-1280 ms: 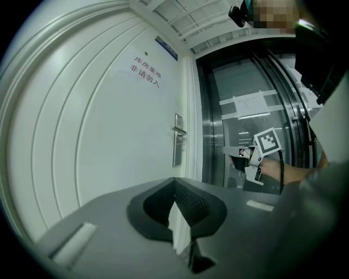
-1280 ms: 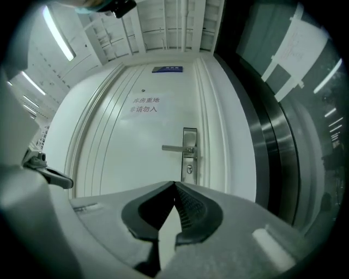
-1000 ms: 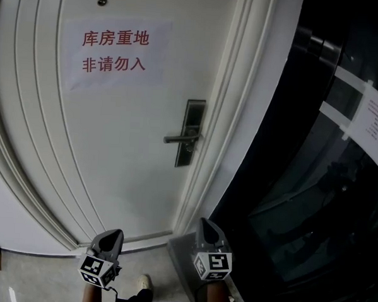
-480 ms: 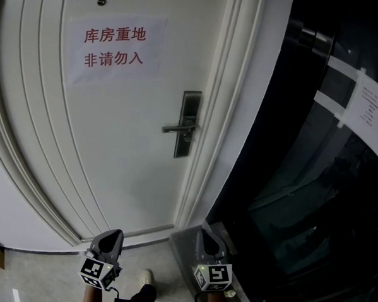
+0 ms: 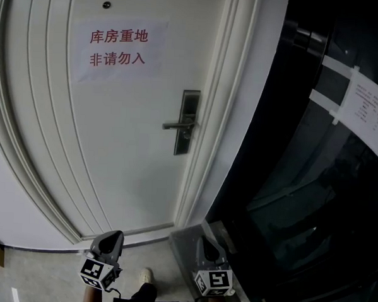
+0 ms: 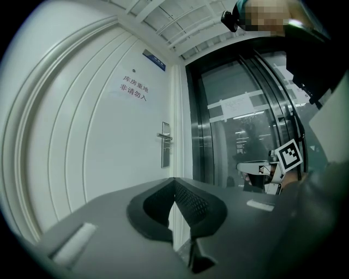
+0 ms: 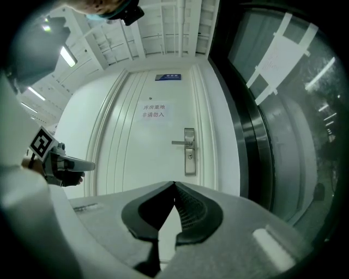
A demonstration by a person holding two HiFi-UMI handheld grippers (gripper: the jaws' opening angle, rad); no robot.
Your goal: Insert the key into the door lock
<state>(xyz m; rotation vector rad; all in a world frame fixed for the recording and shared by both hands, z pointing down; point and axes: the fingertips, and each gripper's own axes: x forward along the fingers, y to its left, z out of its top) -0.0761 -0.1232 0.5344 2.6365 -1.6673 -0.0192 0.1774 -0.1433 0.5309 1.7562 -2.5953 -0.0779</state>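
The dark metal lock plate (image 5: 189, 122) with its lever handle (image 5: 177, 125) sits at the right edge of the white door (image 5: 132, 150). In the right gripper view the plate (image 7: 189, 151) is straight ahead, with a small keyhole (image 7: 189, 156) below the handle. Both grippers are held low and well short of the door. The left gripper (image 5: 113, 237) and right gripper (image 5: 206, 243) point at it side by side. The left gripper's (image 6: 174, 180) jaw tips meet. So do the right gripper's (image 7: 174, 183). No key shows in any view.
A paper sign with red print (image 5: 118, 49) is stuck high on the door. A blue plate (image 7: 168, 77) hangs above it. A dark glass wall (image 5: 313, 198) with a taped notice (image 5: 368, 109) stands to the right of the frame. The person's shoe (image 5: 145, 279) shows on the floor.
In the head view the right gripper has sunk toward the bottom edge. The left gripper keeps about the same spot. The door and lock have shifted slightly in the picture.
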